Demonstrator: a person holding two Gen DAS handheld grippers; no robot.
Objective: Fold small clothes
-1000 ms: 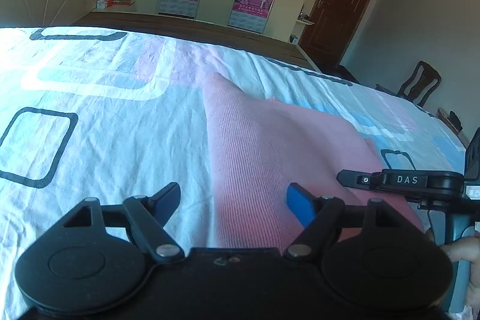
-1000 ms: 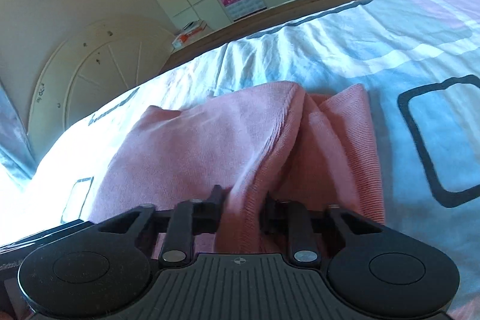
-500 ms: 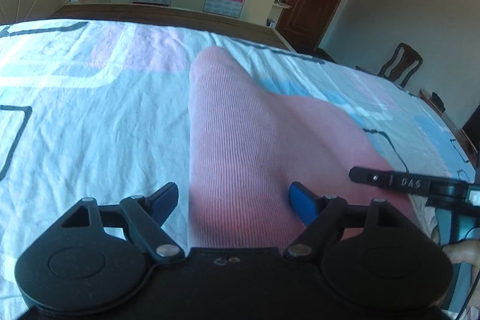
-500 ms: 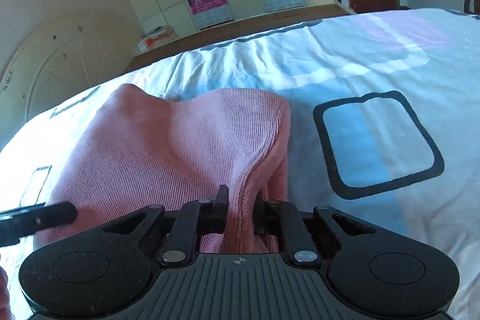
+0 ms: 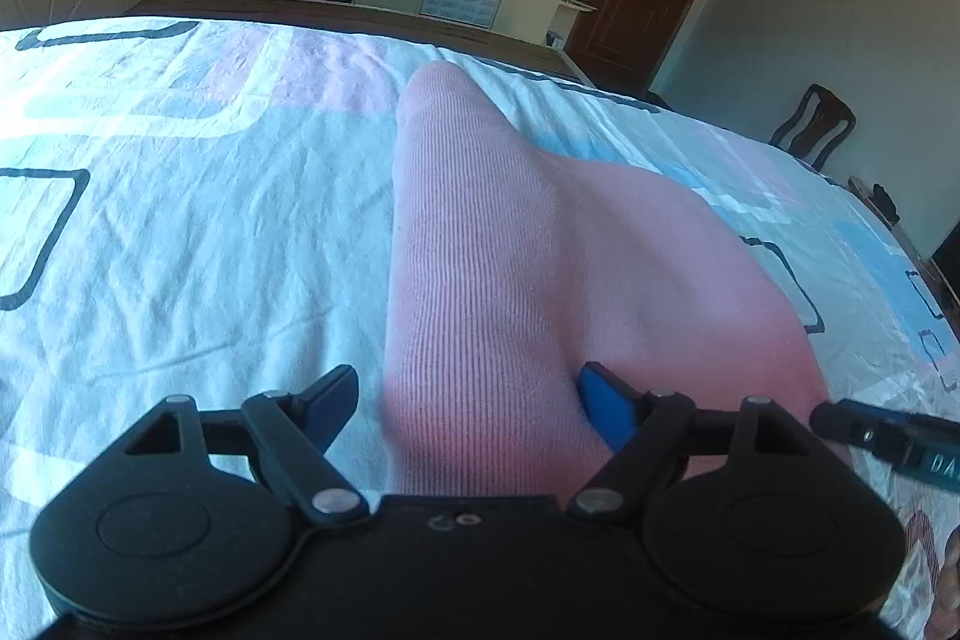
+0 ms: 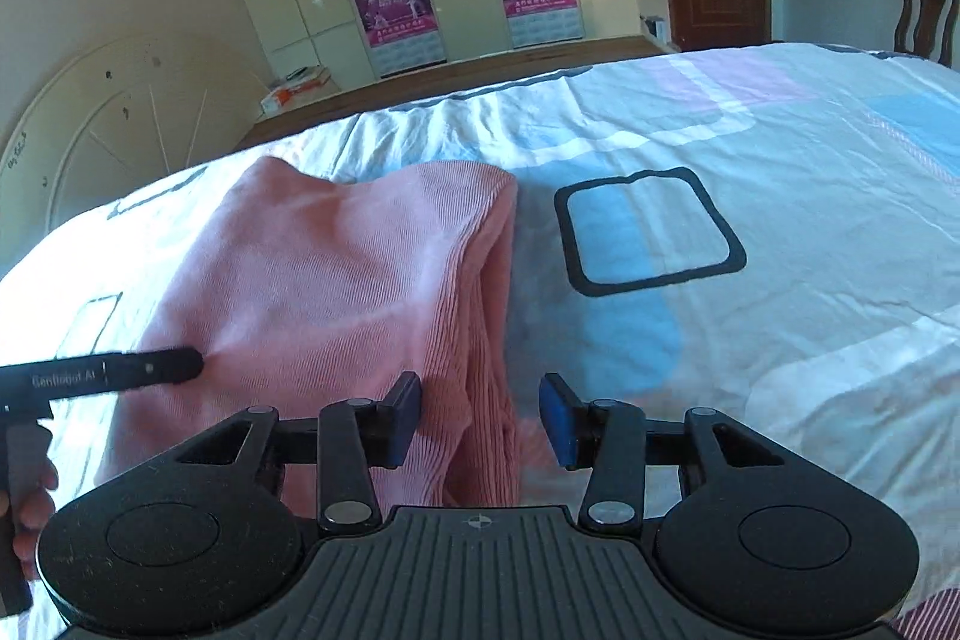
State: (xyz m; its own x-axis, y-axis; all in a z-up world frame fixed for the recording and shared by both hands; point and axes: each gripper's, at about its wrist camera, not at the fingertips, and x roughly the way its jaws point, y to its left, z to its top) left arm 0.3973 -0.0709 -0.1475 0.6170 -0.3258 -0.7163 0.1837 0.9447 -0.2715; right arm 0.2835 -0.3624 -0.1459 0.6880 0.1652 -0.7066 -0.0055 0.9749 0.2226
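The right claw (image 6: 480,415) has just let go: a second ago its jaws were pinched on a ridge of the pink top (image 6: 336,292), and they have just been opening, so now they stand partly apart with the folded edge lying loose between the pads, neither one pressing on it. The top's right side, carried over in that grip, now rests doubled on the rest of the garment, its fold line running away from the claw toward the far end of the bed (image 6: 780,172).

The left claw (image 5: 474,397) is wide open and has barely shifted. It straddles a raised ridge of the top (image 5: 510,250); the right pad touches the cloth, the left stands clear over the sheet, so it holds nothing.

The top lies on the patterned sheet, between the two claws. This fold looks placed and released, and I judge the left side comes next.
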